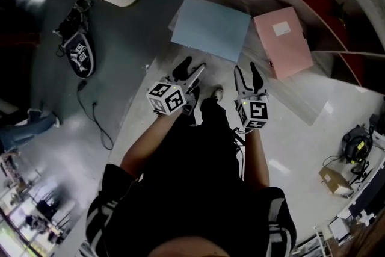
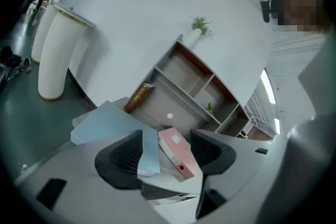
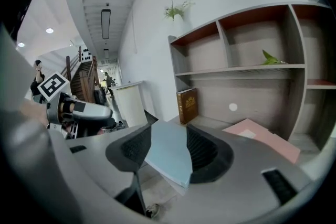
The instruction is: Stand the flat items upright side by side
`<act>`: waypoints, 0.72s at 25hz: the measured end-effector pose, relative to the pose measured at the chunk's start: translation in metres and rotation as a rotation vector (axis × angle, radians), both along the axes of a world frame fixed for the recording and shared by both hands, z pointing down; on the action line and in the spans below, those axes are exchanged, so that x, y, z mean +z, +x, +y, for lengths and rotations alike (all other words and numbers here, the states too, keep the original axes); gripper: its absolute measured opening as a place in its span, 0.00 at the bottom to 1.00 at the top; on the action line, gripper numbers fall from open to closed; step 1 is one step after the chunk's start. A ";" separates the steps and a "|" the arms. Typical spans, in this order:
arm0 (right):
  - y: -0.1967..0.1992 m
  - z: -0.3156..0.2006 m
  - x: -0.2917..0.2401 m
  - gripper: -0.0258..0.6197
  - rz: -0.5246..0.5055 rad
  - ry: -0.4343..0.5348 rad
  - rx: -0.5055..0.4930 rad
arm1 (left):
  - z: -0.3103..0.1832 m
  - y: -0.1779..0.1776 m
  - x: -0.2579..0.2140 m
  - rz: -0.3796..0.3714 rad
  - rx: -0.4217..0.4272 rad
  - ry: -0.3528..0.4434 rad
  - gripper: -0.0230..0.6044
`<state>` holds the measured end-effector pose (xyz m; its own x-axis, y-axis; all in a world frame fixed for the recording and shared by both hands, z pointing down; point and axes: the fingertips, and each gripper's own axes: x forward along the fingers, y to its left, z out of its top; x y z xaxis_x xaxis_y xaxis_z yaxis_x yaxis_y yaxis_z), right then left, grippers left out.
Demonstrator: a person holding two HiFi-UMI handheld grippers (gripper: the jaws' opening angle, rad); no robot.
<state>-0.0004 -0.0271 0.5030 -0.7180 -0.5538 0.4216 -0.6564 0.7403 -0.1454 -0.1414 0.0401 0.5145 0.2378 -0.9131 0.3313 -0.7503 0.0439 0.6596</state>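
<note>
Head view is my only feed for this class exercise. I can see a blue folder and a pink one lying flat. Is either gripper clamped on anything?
Observer: No. Their own views show the left gripper and the right gripper with jaws apart and nothing pressed between the pads.
Operator: What stands on top of the shelf unit?
Observer: A white vase holding a green sprig, at one end.
Operator: Is there any mark on the spine of the pink folder?
Observer: Yes, the left gripper view shows a red dot on the spine.
</note>
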 end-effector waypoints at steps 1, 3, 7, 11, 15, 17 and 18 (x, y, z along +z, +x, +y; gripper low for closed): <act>-0.006 -0.003 0.007 0.39 0.002 -0.004 -0.006 | -0.002 -0.007 0.010 0.024 -0.007 -0.015 0.48; -0.018 -0.007 0.021 0.39 0.022 -0.020 -0.019 | -0.007 -0.023 0.031 0.057 -0.024 -0.048 0.50; -0.043 -0.016 0.051 0.40 0.070 -0.029 -0.057 | -0.015 -0.048 0.072 0.110 -0.033 -0.121 0.52; -0.064 -0.013 0.084 0.42 0.143 -0.072 -0.117 | -0.020 -0.070 0.106 0.144 -0.071 -0.169 0.54; -0.082 -0.010 0.114 0.44 0.240 -0.081 -0.210 | -0.018 -0.092 0.141 0.189 -0.141 -0.227 0.54; -0.087 -0.007 0.129 0.45 0.290 -0.092 -0.256 | -0.014 -0.101 0.161 0.206 -0.174 -0.263 0.55; -0.090 -0.005 0.136 0.46 0.313 -0.096 -0.274 | -0.012 -0.106 0.170 0.214 -0.190 -0.276 0.56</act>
<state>-0.0904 -0.0326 0.6388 -0.6621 -0.3082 0.6831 -0.4607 0.8864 -0.0466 -0.2478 0.0284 0.6846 0.1632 -0.8309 0.5319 -0.5586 0.3665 0.7440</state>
